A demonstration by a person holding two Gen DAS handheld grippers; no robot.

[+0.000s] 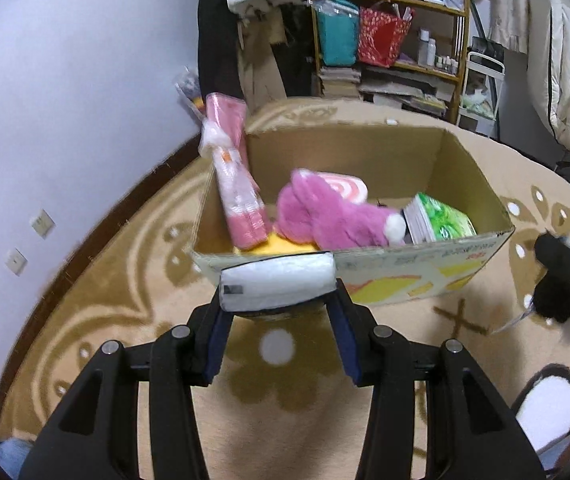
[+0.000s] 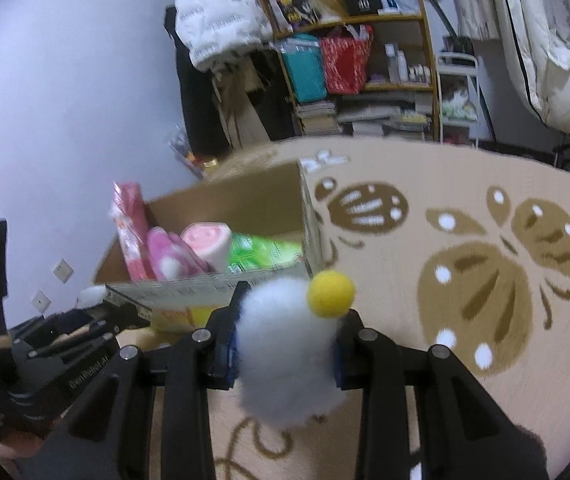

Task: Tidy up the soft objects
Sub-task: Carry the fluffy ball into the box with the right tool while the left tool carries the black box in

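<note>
An open cardboard box [image 1: 405,276] stands on the rug; it also shows in the right wrist view [image 2: 245,208]. Inside lie a pink plush [image 1: 325,216], a pink wrapped pack [image 1: 237,184] leaning on the left wall, a pink-white rolled towel [image 1: 345,188], a green tissue pack [image 1: 441,220] and something yellow [image 1: 281,246]. My left gripper [image 1: 277,300] is shut on a white soft pack [image 1: 277,280] just before the box's near wall. My right gripper [image 2: 285,344] is shut on a white fluffy toy [image 2: 285,352] with a yellow ball [image 2: 331,294], right of the box.
A beige patterned rug [image 2: 465,280] covers the floor. A wooden shelf [image 1: 397,40] with bags, books and bottles stands behind the box. A white wall [image 1: 65,100] is to the left, hanging bedding [image 2: 545,60] to the right. A slipper [image 1: 545,408] lies at lower right.
</note>
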